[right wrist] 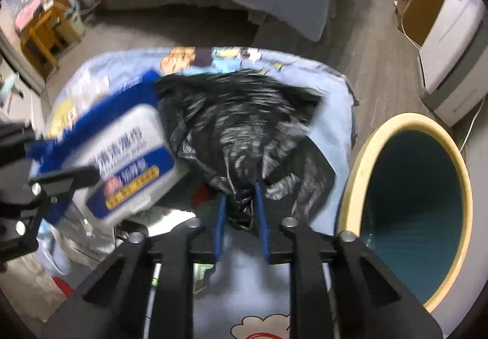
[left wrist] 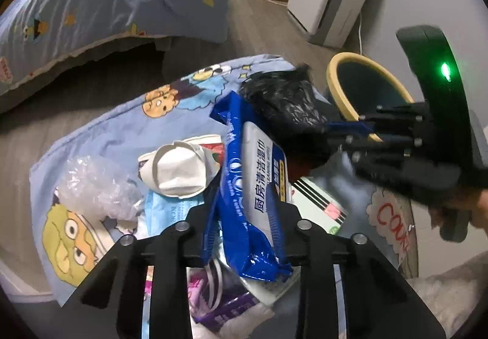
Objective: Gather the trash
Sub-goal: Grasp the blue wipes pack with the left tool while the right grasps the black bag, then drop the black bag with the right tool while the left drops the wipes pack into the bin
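- The landmark is the round bin (right wrist: 408, 211) with the cream rim and dark teal inside; it stands on the floor just beside the cartoon-print cushion (left wrist: 128, 131) that carries the litter.
- The left gripper (left wrist: 244, 229) has its jaws drawn in narrow on the blue wet-wipes pack (left wrist: 253, 186); both pads press the pack's sides, so I judge it gripped.
- The pack's long axis runs straight away from that gripper toward the far edge of the cushion, and its far end lies against the black plastic bag (right wrist: 250, 131).
- The right gripper (right wrist: 241, 205) is pinched almost fully together on a gathered fold of the black bag, with film bunched between its 2 blue fingers (right wrist: 262, 217).
- The bag spreads away from the right gripper across the cushion, between the wipes pack and the bin.
- The relation that matters: in the right wrist view the bin's mouth opens just beside the right gripper, on its right; the left gripper sits on the far side of the bag from the bin.
- So the right hand is the nearer of the 2, and its load probably has the shorter path to the bin; the left load would have to cross over the bag.
- Farther from the bin than the pack lie a crushed paper cup (left wrist: 180, 168), a crumpled clear film (left wrist: 94, 186) and a light blue face mask (left wrist: 164, 208), all untouched.
- The bin looks empty as far as its inside shows, so collecting is, by my reading, at an early stage.
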The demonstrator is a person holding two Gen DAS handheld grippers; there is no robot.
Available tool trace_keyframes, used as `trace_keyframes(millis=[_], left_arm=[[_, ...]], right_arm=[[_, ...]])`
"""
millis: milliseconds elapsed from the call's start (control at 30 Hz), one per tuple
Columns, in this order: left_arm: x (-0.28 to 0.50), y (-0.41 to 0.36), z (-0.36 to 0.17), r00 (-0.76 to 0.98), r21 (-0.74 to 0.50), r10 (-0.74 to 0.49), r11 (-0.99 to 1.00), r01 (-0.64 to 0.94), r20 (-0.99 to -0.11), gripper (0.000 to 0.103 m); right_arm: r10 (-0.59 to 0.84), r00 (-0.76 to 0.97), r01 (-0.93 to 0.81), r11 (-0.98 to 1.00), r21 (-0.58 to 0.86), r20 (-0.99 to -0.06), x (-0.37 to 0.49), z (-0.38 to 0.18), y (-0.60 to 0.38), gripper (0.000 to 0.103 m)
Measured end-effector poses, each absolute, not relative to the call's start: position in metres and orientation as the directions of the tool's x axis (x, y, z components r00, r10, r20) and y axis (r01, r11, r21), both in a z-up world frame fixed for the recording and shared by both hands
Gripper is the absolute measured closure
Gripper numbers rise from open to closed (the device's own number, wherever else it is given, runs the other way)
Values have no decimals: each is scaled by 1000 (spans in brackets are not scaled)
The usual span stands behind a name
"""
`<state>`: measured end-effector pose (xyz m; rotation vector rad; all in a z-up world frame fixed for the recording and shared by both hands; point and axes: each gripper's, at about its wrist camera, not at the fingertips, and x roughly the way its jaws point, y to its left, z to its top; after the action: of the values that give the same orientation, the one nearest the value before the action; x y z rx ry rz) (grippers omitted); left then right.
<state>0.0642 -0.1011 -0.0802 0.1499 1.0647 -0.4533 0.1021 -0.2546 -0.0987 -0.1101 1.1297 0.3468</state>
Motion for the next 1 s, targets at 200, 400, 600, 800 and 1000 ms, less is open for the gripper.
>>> trace_keyframes(millis=[200, 400, 600, 800, 1000], left_arm=[[51, -96, -62, 431, -75, -274, 903, 424, -860, 75], [44, -94, -20, 496, -83, -308, 902, 424, -812, 77], [42, -115, 22, 528, -117, -376, 881, 458, -761, 77], [44, -172, 29, 501, -118, -435, 831, 544, -748, 77], [60, -232, 9, 420, -184, -488, 791, 584, -765, 77]], right_arm=[[240, 404, -323, 940, 108, -883, 94, -71, -257, 90], [242, 471, -290, 951, 111, -848, 86, -27, -274, 90], [184, 540, -159, 981, 115, -821, 85, 0, -332, 90], [51, 542, 49, 994, 93, -839, 83, -16, -412, 90], [3, 470, 187, 977, 102, -883, 81, -57, -470, 90]])
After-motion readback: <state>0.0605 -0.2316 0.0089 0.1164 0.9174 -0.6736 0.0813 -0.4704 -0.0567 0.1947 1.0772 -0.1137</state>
